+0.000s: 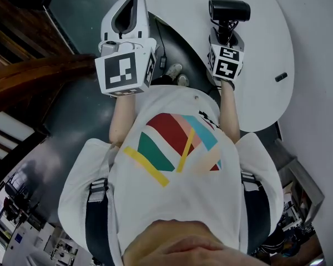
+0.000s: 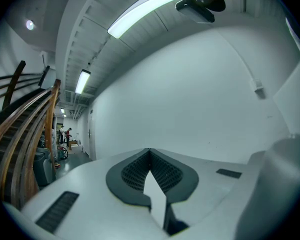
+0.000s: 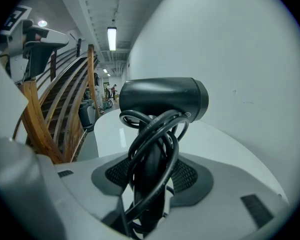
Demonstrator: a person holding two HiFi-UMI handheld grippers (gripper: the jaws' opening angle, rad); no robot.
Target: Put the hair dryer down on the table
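Observation:
A black hair dryer stands upright in my right gripper. Its barrel lies crosswise on top, and its black cord is looped round the handle. The jaws are shut on that handle and cord. In the head view the dryer hangs over the white round table; how high above it I cannot tell. My left gripper is raised at the left, beyond the table's edge over the dark floor. Its jaws meet at the tip with nothing between them.
A small dark object lies on the table near its right edge. A wooden staircase rises at the left. A white wall stands behind the table. The person's shoes show below, on the dark floor.

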